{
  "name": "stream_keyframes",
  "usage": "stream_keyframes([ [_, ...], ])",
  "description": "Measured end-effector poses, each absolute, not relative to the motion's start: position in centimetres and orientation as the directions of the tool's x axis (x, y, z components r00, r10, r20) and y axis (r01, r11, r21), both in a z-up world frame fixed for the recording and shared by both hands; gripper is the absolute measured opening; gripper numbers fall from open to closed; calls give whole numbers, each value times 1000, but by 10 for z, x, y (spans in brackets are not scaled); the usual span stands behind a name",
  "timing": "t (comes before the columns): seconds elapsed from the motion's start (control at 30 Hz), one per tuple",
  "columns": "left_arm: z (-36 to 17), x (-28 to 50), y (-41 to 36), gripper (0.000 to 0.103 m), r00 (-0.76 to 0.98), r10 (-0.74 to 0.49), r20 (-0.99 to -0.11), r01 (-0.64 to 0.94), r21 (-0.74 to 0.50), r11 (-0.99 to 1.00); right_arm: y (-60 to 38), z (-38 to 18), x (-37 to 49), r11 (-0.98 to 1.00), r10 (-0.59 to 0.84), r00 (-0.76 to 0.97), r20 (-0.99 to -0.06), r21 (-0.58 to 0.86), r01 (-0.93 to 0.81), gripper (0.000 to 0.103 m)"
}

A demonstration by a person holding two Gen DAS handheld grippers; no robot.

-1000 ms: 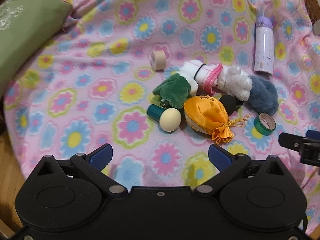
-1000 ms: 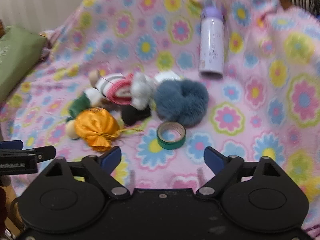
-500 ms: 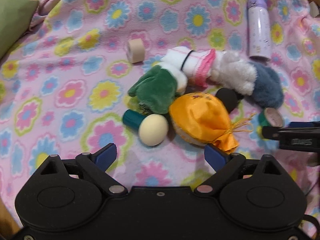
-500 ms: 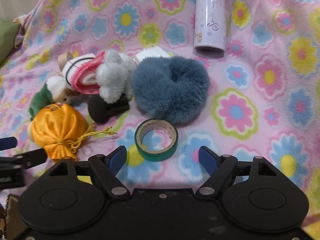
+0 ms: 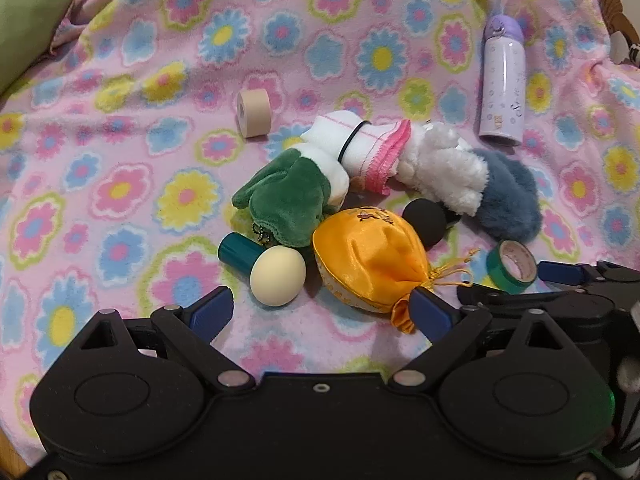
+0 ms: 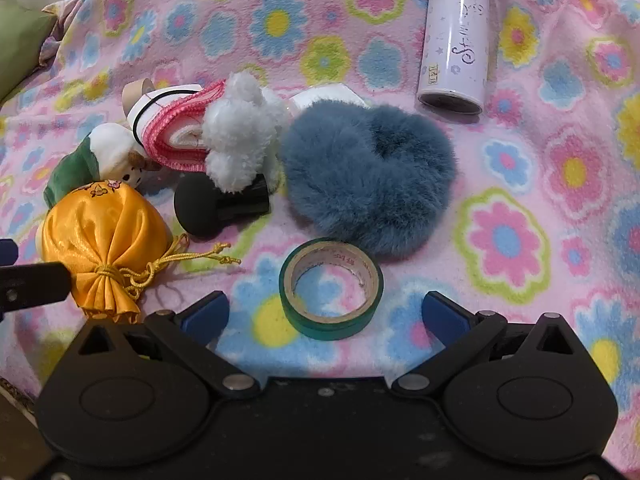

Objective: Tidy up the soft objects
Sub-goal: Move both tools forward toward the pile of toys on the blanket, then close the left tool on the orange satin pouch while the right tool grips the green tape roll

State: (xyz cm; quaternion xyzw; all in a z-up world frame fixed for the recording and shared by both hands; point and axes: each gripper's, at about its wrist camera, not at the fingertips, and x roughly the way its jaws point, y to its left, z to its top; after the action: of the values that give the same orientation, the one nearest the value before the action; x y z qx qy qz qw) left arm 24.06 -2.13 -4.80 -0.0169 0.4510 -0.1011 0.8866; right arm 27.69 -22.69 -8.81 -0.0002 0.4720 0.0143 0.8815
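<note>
Both grippers are hanging empty, right gripper point(image 6: 324, 312) having just been opening its jaws around tape point(image 6: 331, 289), left gripper point(image 5: 320, 310) nearing pouch point(image 5: 370, 260); sorting barely starting.

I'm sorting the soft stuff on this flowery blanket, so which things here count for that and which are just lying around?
Belongs to the job:
orange satin pouch
green plush toy
rolled pink-trimmed sock
white fluffy toy
blue furry scrunchie

Just lying about:
green tape roll
beige tape roll
lilac bottle
black sponge applicator
cream sponge applicator
</note>
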Motion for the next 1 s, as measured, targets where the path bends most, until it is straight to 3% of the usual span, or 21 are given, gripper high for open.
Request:
stream_keyframes([
  [0.13,-51,251,-16,95,561,-205,-802,165,-134,977,-227,-88,279,1000,29,548,-836,17,-27,103],
  [0.6,-36,247,-22,92,567,-299,-767,219,-210,953,-227,-87,277,999,35,553,-832,22,-29,102],
  [0.67,-35,248,-27,92,566,-307,-765,229,-212,950,-229,-83,275,999,31,563,-826,21,-24,93],
  [0.77,-34,248,-33,92,565,-310,-764,242,-205,948,-234,-77,270,1000,27,582,-812,28,-7,66],
  [0.87,-35,247,-39,92,560,-307,-769,255,-192,948,-241,-72,269,998,49,585,-810,64,5,48],
  [1.0,-37,251,-47,92,552,-300,-778,257,-184,949,-247,-67,267,995,77,579,-812,99,7,48],
])
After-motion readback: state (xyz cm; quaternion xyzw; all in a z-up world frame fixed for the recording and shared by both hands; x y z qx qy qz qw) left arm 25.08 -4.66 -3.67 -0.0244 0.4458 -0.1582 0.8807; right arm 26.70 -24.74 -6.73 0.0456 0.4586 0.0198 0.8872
